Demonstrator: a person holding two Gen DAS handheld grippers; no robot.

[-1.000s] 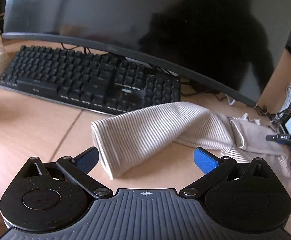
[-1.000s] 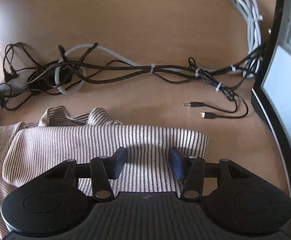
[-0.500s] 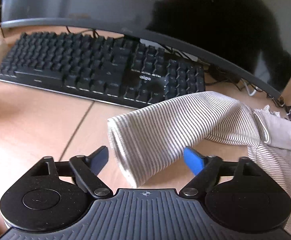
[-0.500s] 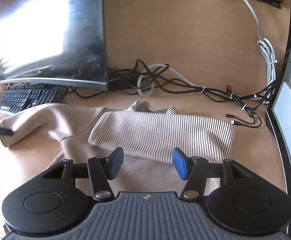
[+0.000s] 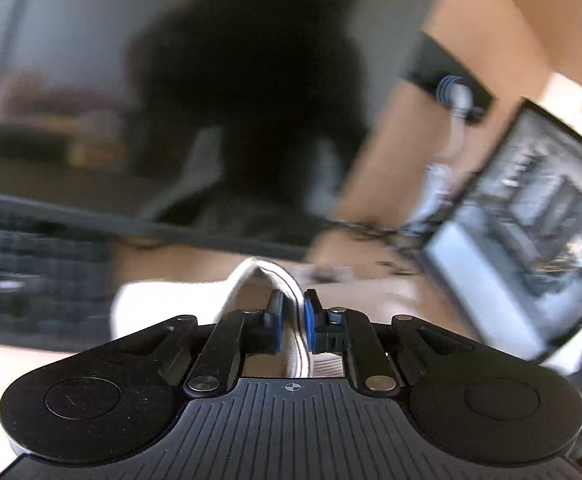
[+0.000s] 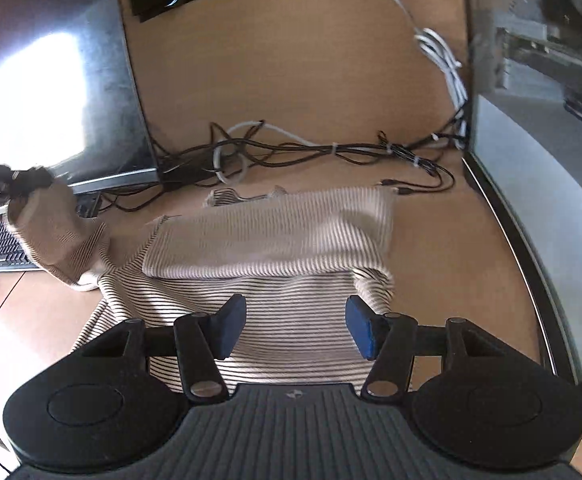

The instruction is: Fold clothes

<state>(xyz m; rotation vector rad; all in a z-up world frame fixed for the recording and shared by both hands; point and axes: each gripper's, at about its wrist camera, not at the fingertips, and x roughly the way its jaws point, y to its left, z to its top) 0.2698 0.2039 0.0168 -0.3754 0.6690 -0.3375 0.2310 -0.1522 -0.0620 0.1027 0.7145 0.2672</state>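
- Left gripper [image 5: 292,322]: now closed on the sleeve [image 5: 291,344] of the striped top [image 6: 291,280]; a second ago its jaws were spread wide around the sleeve's cuff, which then lay flat on the desk [image 6: 291,80].
- The sleeve is now pinched between the blue pads [image 5: 310,322], and a fold of it arches up just ahead of the fingers.
- In the right wrist view the left gripper [image 6: 15,178] is seen at the far left, with the sleeve [image 6: 51,236] lifted and hanging from it above the desk.
- The left wrist view is heavily blurred, which suggests a quick swing; details of the far scene cannot be read there.
- Right gripper [image 6: 295,328]: jaws held wide, nothing between them, hovering over the lower part of the top; half a second ago it stood likewise, only closer to the cloth.
- The top lies spread on the desk, its right sleeve already folded across the chest.
- Judgement: the grasp stage is done; the left sleeve is probably being carried inward to lie over the body, matching the other side.
- Surface: a light brown wooden desk with a backboard of the same colour.
- Room: a dark curved monitor [image 5: 91,80] and a black keyboard [image 5: 31,272] at the left, a tangle of cables [image 6: 311,152] along the back just beyond the top, a second screen [image 6: 539,208] at the right edge.
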